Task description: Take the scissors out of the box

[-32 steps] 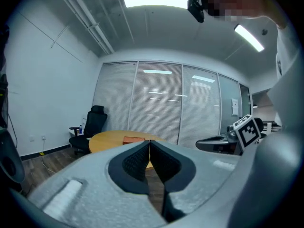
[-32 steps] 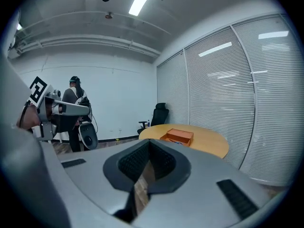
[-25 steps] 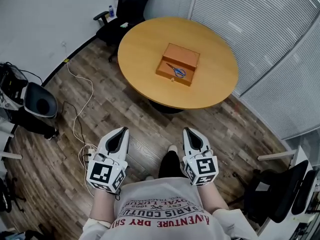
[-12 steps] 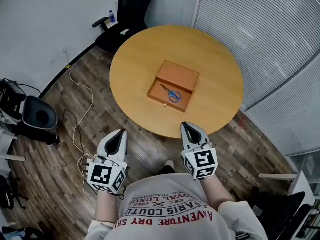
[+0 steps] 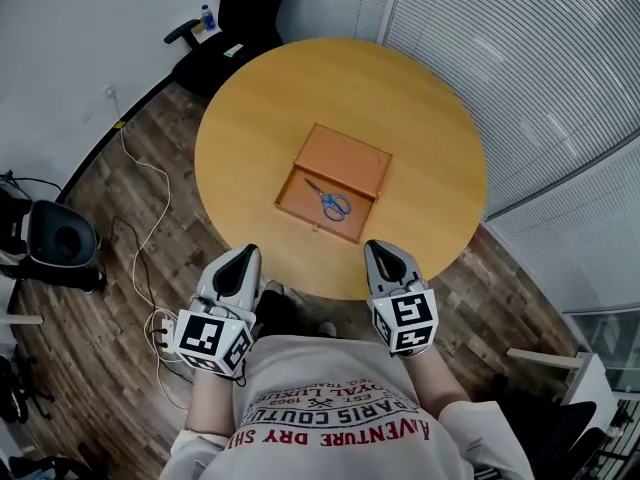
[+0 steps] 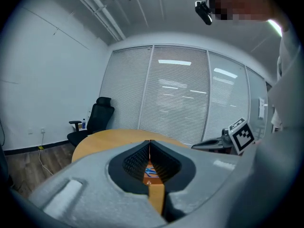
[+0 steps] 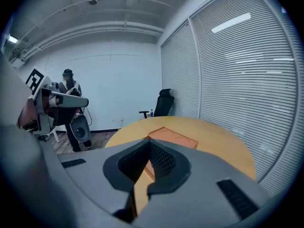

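Head view. Round wooden worktop (image 5: 420,118) carrying an open box (image 5: 345,158), lid laid back flat beyond the tray. Blue-handled scissors (image 5: 327,201) lying inside the tray, touched by neither tool. Left gripper (image 5: 250,251) and right gripper (image 5: 371,246) held side by side at the near edge of the worktop, both short of the box, tips pointing toward it. Black office chair (image 5: 245,3) beyond the far edge.

Left gripper view. Jaws closed tip to tip, gripping nothing. Scissors (image 6: 151,171) glimpsed past the jaws, in the box ahead. Right gripper (image 6: 194,147) alongside at the right.

Right gripper view. Jaws pressed together, empty. Box (image 7: 173,137) on the worktop ahead, well apart from the tips. Slatted blinds (image 7: 237,80) along the right wall.
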Demonstrator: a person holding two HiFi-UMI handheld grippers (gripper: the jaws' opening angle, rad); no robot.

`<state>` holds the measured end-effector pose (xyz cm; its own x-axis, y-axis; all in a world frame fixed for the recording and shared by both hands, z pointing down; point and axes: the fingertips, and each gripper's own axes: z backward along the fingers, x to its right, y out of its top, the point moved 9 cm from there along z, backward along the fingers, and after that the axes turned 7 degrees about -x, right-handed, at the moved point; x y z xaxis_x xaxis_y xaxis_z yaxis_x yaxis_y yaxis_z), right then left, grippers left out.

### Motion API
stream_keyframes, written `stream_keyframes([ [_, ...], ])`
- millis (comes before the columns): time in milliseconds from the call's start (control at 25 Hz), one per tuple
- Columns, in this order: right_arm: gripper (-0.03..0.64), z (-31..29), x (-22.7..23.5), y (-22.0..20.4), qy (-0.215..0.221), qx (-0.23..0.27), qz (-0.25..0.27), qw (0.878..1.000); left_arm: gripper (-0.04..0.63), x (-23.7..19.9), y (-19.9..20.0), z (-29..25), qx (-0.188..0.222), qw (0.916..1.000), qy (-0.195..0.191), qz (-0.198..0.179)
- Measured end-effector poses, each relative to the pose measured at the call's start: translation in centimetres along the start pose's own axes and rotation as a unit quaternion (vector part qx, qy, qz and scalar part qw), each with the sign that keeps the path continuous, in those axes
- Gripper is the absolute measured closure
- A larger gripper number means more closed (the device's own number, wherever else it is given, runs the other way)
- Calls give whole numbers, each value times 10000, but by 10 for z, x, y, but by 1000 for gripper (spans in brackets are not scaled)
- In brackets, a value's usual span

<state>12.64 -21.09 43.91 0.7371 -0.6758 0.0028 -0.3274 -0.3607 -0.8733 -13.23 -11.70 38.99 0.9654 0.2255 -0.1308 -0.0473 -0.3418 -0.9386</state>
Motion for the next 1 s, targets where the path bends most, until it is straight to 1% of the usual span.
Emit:
stream_keyframes([
  [240, 609, -40, 11, 28, -318, -102, -45, 9994, 584, -51, 33, -61, -24, 9991, -385, -172],
  [400, 609, -72, 15, 41, -507, -344, -93, 9981, 584, -81, 56, -102, -118, 9960, -736, -498],
  [520, 609, -99, 15, 46, -499, -596, -154, 9969, 584, -99, 65, -130, -170, 9928, -1017, -609],
  [680, 609, -129, 10, 43, -555, -991, -332, 9930, 584, -121, 68, -159, -262, 9883, -1339, -676],
  [800, 609, -153, 8, 38, -469, -1411, -373, 9882, 583, -137, 66, -179, -410, 9849, -1544, -665],
  [960, 609, -185, 8, 23, -437, -2180, -132, 9749, 583, -152, 63, -195, -528, 9806, -1758, -683],
  [1000, 595, -193, 9, 18, -410, -2391, -33, 9701, 584, -155, 61, -198, -557, 9799, -1798, -662],
])
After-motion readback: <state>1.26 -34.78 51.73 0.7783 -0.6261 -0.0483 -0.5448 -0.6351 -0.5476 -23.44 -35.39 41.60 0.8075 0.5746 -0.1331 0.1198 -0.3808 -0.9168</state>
